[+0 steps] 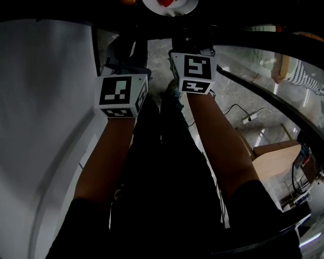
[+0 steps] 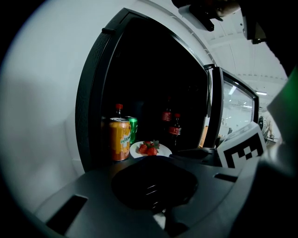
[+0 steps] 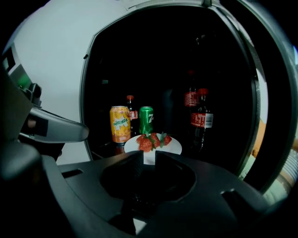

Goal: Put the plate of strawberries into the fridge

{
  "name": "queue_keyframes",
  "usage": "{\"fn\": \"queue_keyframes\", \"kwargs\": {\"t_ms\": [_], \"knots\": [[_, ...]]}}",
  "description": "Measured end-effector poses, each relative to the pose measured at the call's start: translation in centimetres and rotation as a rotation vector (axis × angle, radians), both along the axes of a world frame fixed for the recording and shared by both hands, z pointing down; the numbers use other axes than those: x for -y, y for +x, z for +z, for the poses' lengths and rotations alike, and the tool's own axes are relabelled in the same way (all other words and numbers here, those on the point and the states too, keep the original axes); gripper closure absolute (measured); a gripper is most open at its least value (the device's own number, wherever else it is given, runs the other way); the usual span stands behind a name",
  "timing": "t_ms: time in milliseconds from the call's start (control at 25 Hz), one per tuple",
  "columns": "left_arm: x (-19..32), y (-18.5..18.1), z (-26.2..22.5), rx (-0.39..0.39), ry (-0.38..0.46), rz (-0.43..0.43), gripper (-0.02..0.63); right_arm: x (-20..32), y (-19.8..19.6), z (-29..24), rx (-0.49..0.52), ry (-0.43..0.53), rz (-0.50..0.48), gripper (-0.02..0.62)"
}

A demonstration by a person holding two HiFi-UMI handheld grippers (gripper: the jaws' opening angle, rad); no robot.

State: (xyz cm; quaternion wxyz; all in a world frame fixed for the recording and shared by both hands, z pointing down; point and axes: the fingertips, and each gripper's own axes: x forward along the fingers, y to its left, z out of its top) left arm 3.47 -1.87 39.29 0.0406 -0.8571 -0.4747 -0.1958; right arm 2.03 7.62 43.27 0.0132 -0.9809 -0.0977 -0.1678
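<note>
A white plate of strawberries (image 3: 152, 143) rests on a shelf inside the open, dark fridge (image 3: 167, 60). My right gripper (image 3: 148, 160) points at the plate's near rim. Its jaws stand a narrow gap apart, and the white of the plate shows through that gap. From the left gripper view the plate (image 2: 150, 149) lies just beyond my left gripper (image 2: 156, 162), whose jaws are together with nothing in them. In the head view the plate (image 1: 169, 4) shows at the top edge, past both marker cubes (image 1: 121, 96) (image 1: 193, 73).
On the shelf behind the plate stand an orange can (image 3: 120, 123), a green can (image 3: 146, 120) and cola bottles (image 3: 201, 118). The glass fridge door (image 2: 233, 107) hangs open on the right. The fridge's white side (image 1: 40, 126) is to my left, and a wooden box (image 1: 276, 159) and cable are on the floor.
</note>
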Motion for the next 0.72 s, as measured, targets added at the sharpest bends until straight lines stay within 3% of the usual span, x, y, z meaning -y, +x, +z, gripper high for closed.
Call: {"fn": "queue_keyframes", "kwargs": {"t_ms": [400, 720], "knots": [[-1.1, -1.7, -1.6, -0.06, -0.012, 0.041, 0.603, -0.8, -3.6, -4.6, -0.084, -0.005, 0.034, 0.523], [-2.1, -4.4, -1.0, -0.119, -0.018, 0.06, 0.603, -1.5, -8.2, -4.2, -0.105, -0.001, 0.064, 0.523]]}}
